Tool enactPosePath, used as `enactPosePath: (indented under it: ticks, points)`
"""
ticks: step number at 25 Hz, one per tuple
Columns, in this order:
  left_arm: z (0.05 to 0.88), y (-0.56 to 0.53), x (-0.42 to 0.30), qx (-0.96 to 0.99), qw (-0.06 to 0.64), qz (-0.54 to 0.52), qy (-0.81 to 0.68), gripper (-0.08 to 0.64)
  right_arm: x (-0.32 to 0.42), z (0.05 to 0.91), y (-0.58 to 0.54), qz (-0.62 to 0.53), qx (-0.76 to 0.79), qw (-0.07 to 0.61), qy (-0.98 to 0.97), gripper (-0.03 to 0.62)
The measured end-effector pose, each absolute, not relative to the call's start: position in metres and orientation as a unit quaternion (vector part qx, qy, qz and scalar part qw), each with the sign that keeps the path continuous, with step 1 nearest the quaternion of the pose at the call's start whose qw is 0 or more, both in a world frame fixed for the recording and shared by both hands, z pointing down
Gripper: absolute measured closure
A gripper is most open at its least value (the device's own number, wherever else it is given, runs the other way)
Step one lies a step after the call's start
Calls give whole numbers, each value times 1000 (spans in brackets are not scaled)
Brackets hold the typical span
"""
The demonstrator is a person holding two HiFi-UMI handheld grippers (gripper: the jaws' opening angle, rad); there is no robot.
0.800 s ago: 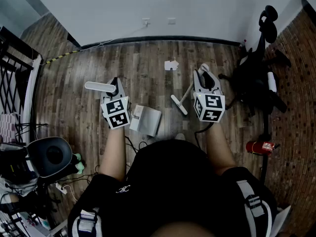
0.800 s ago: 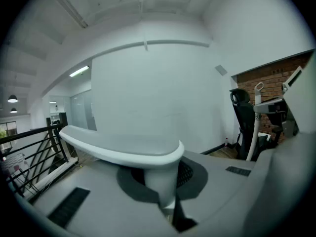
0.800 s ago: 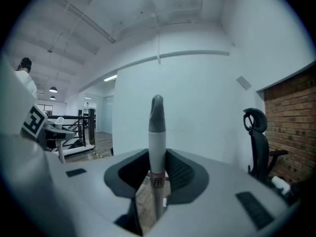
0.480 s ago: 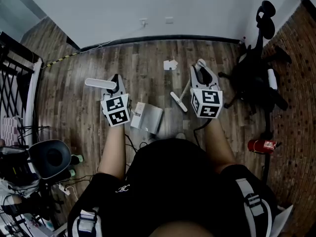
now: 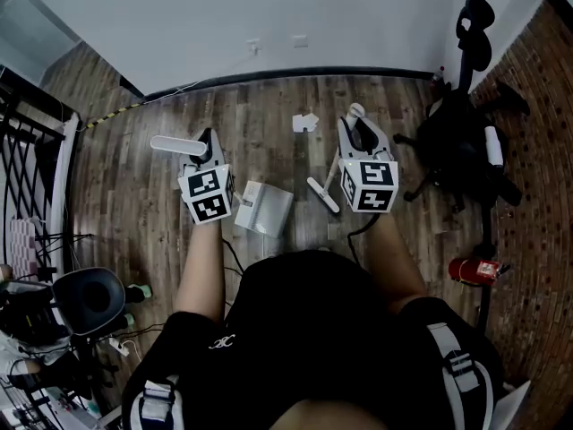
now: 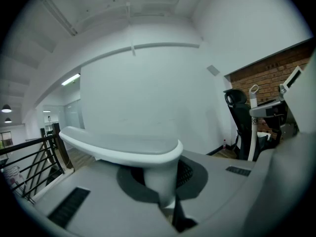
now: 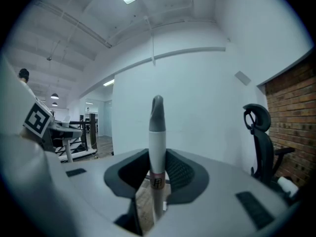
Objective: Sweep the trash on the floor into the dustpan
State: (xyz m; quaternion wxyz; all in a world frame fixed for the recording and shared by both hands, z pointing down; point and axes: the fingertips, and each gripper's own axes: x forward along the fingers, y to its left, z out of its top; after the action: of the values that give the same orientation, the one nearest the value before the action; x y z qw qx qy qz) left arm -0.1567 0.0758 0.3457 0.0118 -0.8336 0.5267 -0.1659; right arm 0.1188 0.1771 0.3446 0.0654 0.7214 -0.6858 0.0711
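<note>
Grey-white plastic dustpan (image 5: 264, 209) and white broom w/ grey-tipped handle (image 7: 157, 132) hang below jaws. L gripper (image 6: 163, 184) clamps pan handle, R gripper (image 7: 157, 186) clamps broomstick. White crumpled paper trash (image 5: 304, 122) lies beyond, btwn both jaws, unswept: sweep not started.

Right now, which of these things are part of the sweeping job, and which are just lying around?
In the job:
broom, held in the right gripper
dustpan, held in the left gripper
paper scrap on the floor

Lying about:
office chair
fire extinguisher
</note>
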Motion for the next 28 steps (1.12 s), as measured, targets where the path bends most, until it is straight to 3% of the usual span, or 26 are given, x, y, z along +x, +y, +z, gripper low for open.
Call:
enactPosePath:
  ticks: [9,28]
  points:
    - [319,53,-119,-819,42,-151,552,558,160,346,168,69,709,70,-699,480]
    - [352,-110,-64,-835,-4,-125,536,560,232,366,43,84,750,117,-645,480]
